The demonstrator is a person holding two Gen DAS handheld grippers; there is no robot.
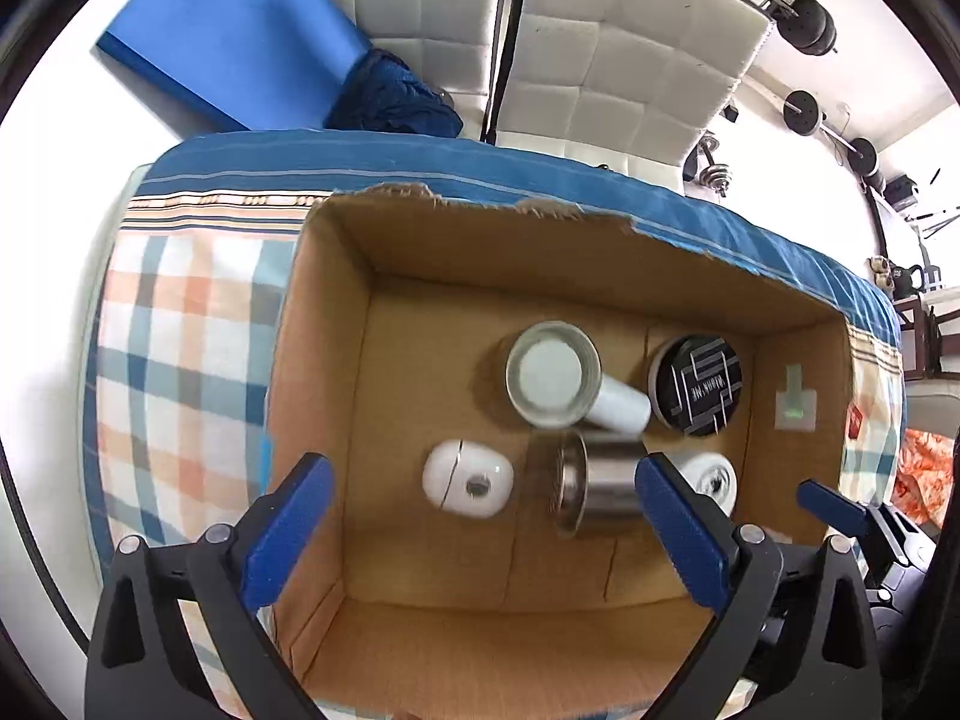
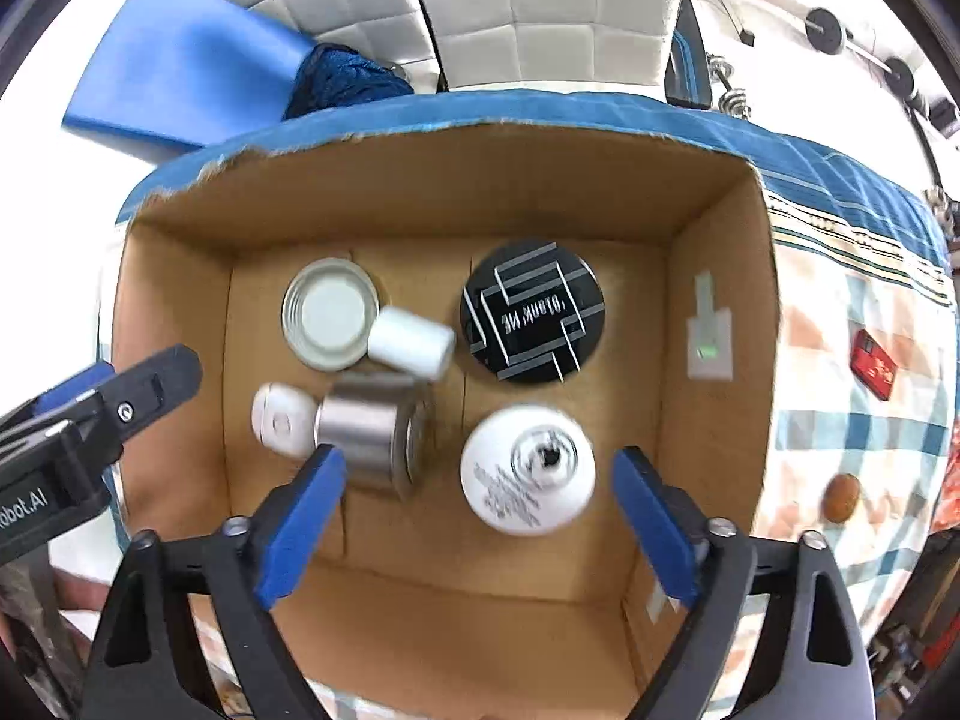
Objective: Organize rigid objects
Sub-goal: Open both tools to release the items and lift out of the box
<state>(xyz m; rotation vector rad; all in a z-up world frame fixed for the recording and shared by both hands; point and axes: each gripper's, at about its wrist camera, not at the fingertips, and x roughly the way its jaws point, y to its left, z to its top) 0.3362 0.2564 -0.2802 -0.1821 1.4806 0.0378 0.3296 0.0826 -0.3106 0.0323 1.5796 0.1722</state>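
Checked cloth in blue and orange [image 1: 180, 324] covers the worktop, white padded chairs [image 1: 624, 72] behind. On it an open cardboard box [image 2: 432, 198] holds a steel cylinder [image 2: 372, 432] on its side, blurred, perhaps rolling, beside a white bulb-like thing [image 2: 528, 471]. Left claw [image 1: 486, 534] and right claw [image 2: 480, 516] hover spread wide, empty.

My left gripper [image 1: 486, 531] has two bright blue pads on black plastic arms with little round silver screws [image 1: 216, 534]. My right gripper [image 2: 480, 525] looks just the same. On the black side of the left one I see white letters [image 2: 24, 507].
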